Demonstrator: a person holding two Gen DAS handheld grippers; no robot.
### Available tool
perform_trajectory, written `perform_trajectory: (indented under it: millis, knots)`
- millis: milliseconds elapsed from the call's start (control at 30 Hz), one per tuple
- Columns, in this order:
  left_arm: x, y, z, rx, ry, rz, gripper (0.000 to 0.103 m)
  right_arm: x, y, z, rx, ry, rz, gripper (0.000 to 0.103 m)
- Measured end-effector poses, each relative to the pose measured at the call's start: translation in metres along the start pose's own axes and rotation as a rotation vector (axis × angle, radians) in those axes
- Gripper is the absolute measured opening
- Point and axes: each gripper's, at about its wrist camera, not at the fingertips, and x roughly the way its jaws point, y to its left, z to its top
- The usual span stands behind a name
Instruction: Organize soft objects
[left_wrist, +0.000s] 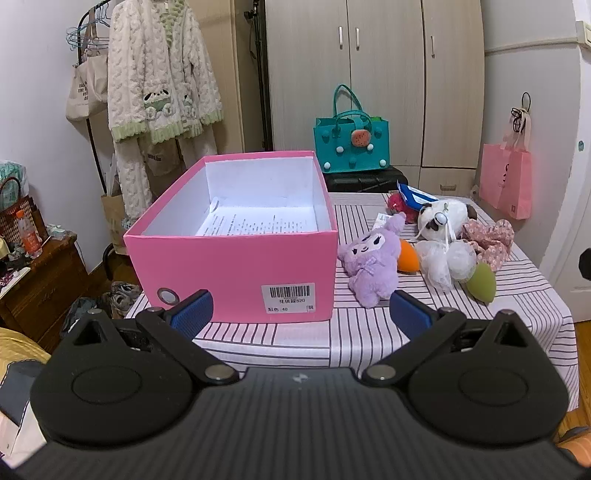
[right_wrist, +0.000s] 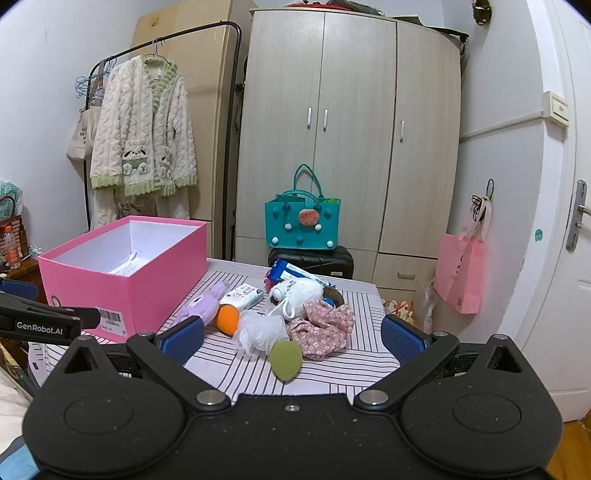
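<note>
Open pink box (left_wrist: 236, 266), lidless, white inside, printed paper on its floor, at 9 o'clock on the striped cloth. At 3 o'clock, clustered: purple plush (left_wrist: 369, 258) lying down, orange sponge (left_wrist: 408, 256), white mesh puff (right_wrist: 260, 332), green sponge (right_wrist: 285, 357), floral scrunchie (right_wrist: 325, 328), white-brown plush (left_wrist: 443, 218).

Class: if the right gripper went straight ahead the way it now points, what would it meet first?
Probably the green sponge, lying centred between the open right gripper fingers, with the white mesh puff just behind. Depth is uncertain.

place: home bedroom | cues: wardrobe (right_wrist: 351, 140); robe (right_wrist: 144, 129) on clothes rack (right_wrist: 236, 74); hanging bags
</note>
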Motion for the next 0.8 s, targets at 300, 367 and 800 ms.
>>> perform_trajectory:
  millis: [300,367,800]
  knots:
    - [0.006,0.005,-0.002,-0.034,-0.004,0.011,0.103,0.002,0.001,-0.001,0.003,0.01,0.002,0.103]
    - [0.009,0.007,-0.002,-0.038,0.0,0.015,0.103,0.004,-0.001,-0.002,0.007,0.015,0.002,0.103]
    - [0.009,0.012,0.017,-0.054,-0.088,-0.009,0.103,0.028,-0.027,-0.001,0.024,-0.014,0.066,0.103]
